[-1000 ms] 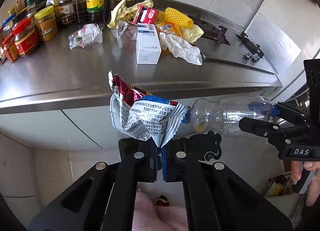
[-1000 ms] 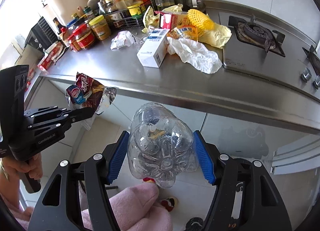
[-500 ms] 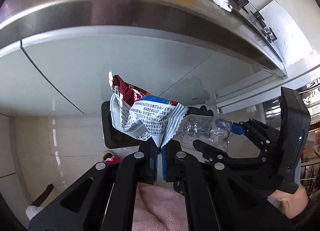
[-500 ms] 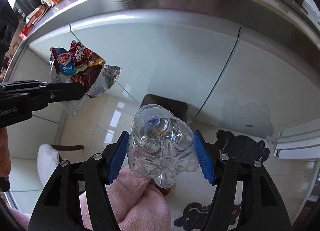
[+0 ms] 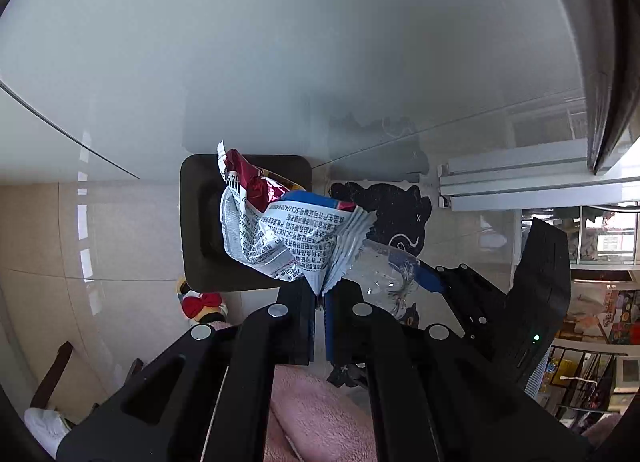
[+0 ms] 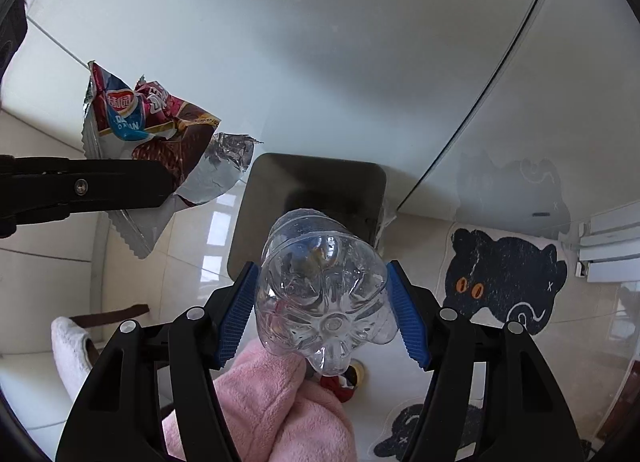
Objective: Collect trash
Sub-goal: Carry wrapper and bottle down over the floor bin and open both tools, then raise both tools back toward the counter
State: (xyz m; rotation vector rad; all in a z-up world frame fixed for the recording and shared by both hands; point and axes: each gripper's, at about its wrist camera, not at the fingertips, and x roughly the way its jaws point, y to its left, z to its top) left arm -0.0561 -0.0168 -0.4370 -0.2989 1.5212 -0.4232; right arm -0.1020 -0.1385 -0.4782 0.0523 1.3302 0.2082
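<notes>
Crinkled foil and printed film: a crumpled snack bag (image 5: 280, 230) is pinched by its serrated seam in the left gripper (image 5: 319, 298), jaws pressed together on the edge, the bag fanning out above them. Seen from the right wrist, same bag (image 6: 156, 138) shows a maroon and blue front with silver lining, hanging off the left gripper's black finger (image 6: 100, 186) at frame left. Right gripper (image 6: 322, 298) is clamped on a clear plastic bottle (image 6: 320, 294), blue ribbed pads against both sides of the body, petal-shaped base facing the camera; a few droplets inside. From the left wrist the bottle (image 5: 380, 274) lies just beside the bag, partly behind its seam. Both items hang over a dark square bin (image 6: 320, 186) standing on pale floor tile against the white cabinet front (image 6: 320, 42); the bag sits over the bin's left half in the left view (image 5: 200, 222). Black cat-shaped mat (image 6: 508, 282) lies right of the bin. Pink fleece sleeve (image 6: 272, 402) below the bottle.
</notes>
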